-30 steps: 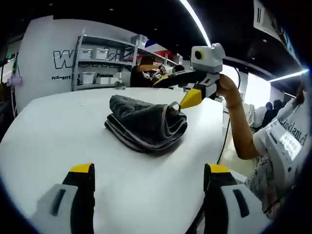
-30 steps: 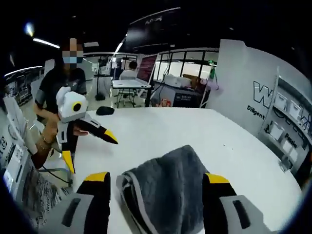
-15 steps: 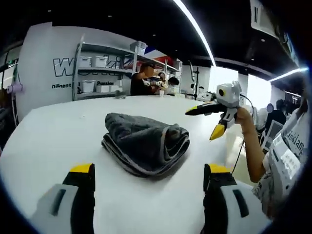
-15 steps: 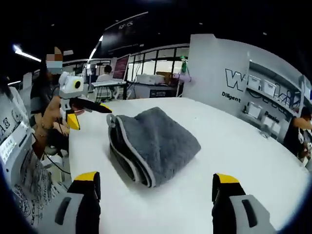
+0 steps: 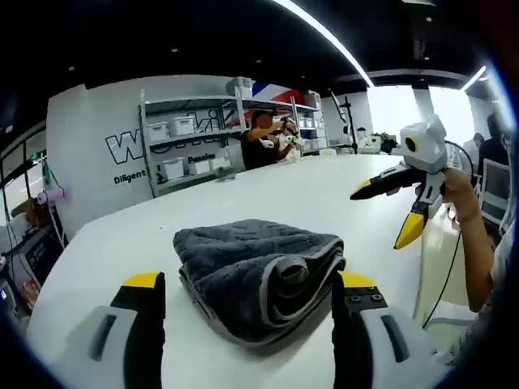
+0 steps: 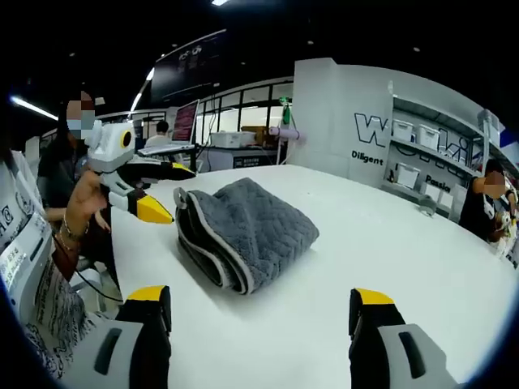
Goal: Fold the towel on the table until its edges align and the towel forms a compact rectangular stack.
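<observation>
A: What has changed around the towel [image 5: 258, 279]?
B: The right claw [image 5: 395, 207], earlier touching it, has drawn back to 3 o'clock; both claws gape, empty. The towel lies folded mid-table [image 6: 389, 251], apparently finished.
A: Obstructions?
B: None near; shelving [image 5: 195, 142] and a seated person [image 5: 261, 146] stand beyond, at 12 o'clock.

Towel [image 5: 258, 279] dark grey, light grey trim, zigzag weave. Table [image 6: 389, 243] plain white. Jaw tips yellow over black, grey bodies.
</observation>
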Motion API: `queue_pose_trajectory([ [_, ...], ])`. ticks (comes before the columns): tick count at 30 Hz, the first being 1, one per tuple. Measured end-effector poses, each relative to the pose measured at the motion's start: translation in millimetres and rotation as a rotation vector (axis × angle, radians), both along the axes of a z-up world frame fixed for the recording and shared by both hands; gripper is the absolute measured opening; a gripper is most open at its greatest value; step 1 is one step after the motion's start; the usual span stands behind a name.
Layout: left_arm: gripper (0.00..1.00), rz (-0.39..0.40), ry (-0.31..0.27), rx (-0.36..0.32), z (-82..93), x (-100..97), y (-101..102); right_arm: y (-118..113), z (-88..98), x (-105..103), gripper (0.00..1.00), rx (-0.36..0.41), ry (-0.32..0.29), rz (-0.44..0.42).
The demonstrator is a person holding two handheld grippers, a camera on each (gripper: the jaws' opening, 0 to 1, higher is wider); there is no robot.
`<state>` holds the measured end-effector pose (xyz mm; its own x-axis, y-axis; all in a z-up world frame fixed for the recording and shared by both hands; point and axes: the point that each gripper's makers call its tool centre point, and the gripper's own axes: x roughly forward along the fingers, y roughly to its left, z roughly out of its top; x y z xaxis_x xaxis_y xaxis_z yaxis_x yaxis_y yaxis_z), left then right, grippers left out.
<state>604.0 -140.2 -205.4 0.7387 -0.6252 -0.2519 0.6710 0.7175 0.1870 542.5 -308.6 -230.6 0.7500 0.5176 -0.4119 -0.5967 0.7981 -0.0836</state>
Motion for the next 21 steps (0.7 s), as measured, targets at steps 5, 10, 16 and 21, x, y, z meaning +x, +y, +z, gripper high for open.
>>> queue_pose_trajectory([
  [5, 0.78, 0.08, -0.046, 0.046, -2.9, 16.3, 8.6, 1.3, -5.8, -0.5, 0.92, 0.009, 0.011, 0.004],
  [10, 0.73, 0.134, -0.066, 0.054, -5.9, 22.2, 19.7, 0.3, -9.7, -0.3, 0.91, 0.017, 0.018, 0.005],
  [16, 0.39, 0.129, -0.149, 0.04, 4.4, 20.7, 20.8, 1.8, -14.0, -0.2, 0.9, 0.025, 0.032, 0.007],
  [21, 0.18, 0.061, -0.159, 0.043, 2.3, 11.8, 8.2, 3.3, -13.3, -1.0, 0.89, 0.029, 0.035, 0.01],
])
